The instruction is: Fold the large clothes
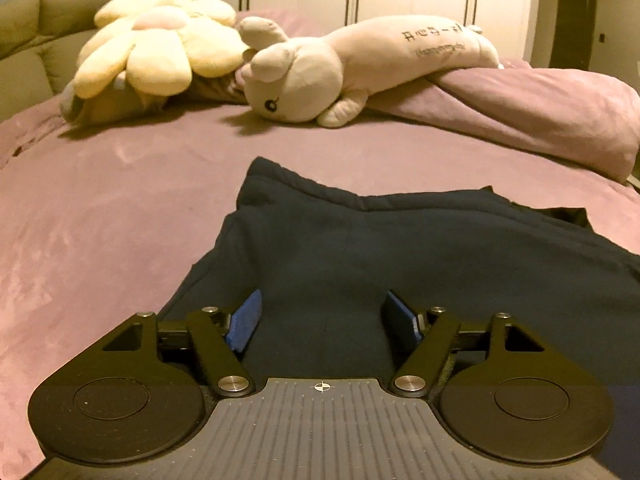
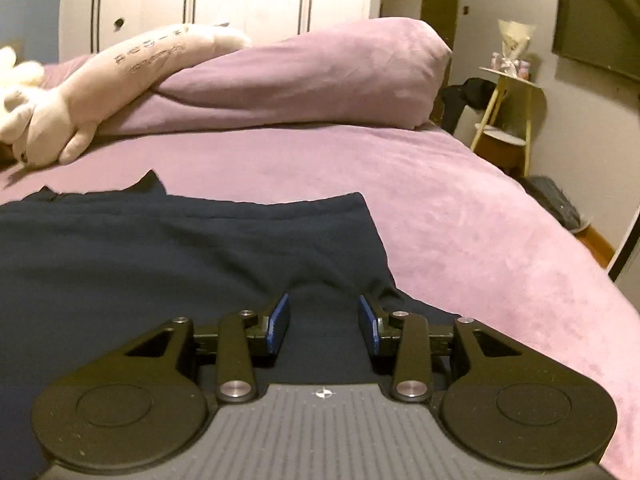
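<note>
Both jaws stand apart over the navy garment (image 1: 360, 248) on the bed (image 1: 120, 200), left gripper (image 1: 322, 316) wider than right gripper (image 2: 323, 318), neither pinching cloth; best grab matching corners evenly.

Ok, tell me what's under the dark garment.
The purple bedcover lies under the dark navy garment and shows around its edges. Whatever lies beneath its middle is hidden.

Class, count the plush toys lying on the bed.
2: a yellow flower plush at the head end, and a long cream animal plush beside it, resting on the bunched duvet. Others may be hidden.
</note>
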